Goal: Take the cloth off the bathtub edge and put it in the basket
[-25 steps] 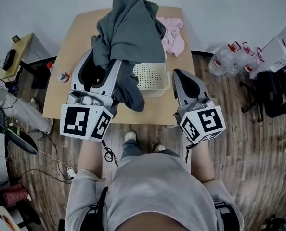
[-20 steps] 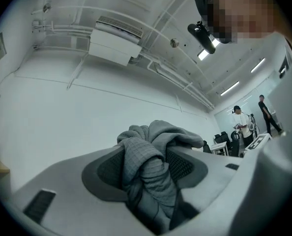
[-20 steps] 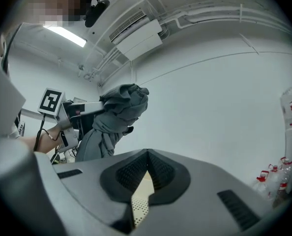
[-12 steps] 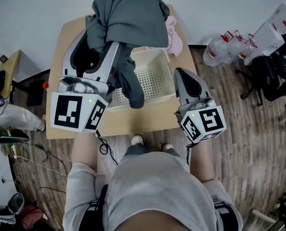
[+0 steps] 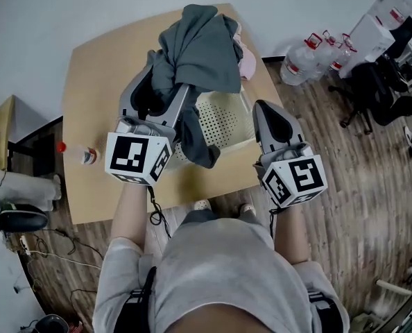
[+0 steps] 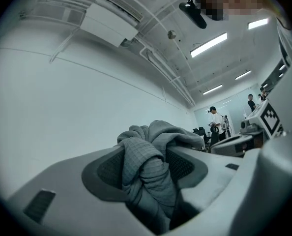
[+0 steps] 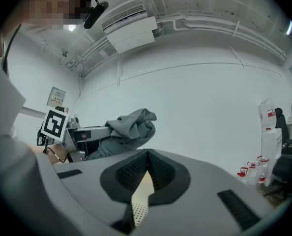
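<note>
Head view: grey cloth (image 5: 200, 47) lifted over white basket (image 5: 227, 120) on table (image 5: 95, 82), tail draping basket's near rim.
Left gripper view: left gripper (image 6: 145, 167) pinching cloth.
Right gripper view: right gripper (image 7: 147, 157) pressed together, empty.

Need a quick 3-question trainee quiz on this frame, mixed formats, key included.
1. True or false: the right gripper is shut and empty.
2. The left gripper grips: A) grey cloth B) bottle C) pink cloth
3. Fill in: the gripped cloth dangles above the white ___.
Key: 1 true; 2 A; 3 basket.
</note>
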A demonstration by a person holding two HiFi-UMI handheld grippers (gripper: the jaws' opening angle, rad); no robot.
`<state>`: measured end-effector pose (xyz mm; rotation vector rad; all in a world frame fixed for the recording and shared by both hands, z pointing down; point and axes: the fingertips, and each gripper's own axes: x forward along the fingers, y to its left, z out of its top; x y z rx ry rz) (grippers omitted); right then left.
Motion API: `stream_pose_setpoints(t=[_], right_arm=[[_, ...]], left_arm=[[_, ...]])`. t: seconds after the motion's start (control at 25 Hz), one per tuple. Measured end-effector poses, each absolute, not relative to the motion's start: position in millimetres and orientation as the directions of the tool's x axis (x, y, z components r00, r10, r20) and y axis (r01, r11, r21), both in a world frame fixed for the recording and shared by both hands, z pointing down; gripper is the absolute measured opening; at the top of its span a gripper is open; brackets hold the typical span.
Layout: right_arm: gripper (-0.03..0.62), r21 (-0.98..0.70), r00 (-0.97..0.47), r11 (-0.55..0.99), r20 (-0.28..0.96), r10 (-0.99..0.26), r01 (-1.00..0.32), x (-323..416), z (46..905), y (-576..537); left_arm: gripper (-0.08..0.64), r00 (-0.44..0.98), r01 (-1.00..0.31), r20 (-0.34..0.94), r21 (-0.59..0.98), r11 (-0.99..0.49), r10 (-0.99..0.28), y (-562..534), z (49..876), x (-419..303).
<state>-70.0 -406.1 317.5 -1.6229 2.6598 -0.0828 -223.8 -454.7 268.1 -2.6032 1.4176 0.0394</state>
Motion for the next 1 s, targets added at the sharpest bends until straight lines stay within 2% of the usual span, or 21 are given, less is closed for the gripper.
stream_pose_setpoints(t=[1.0], right_arm=[[0.006, -0.066, -0.333, 0.327, 0.121, -0.935, -0.943, -68.5, 353.1, -404.7]], left_arm=[[0.256, 0.623, -0.749, 0.205, -0.119, -0.651, -0.754, -490.2, 423.7, -202.9]])
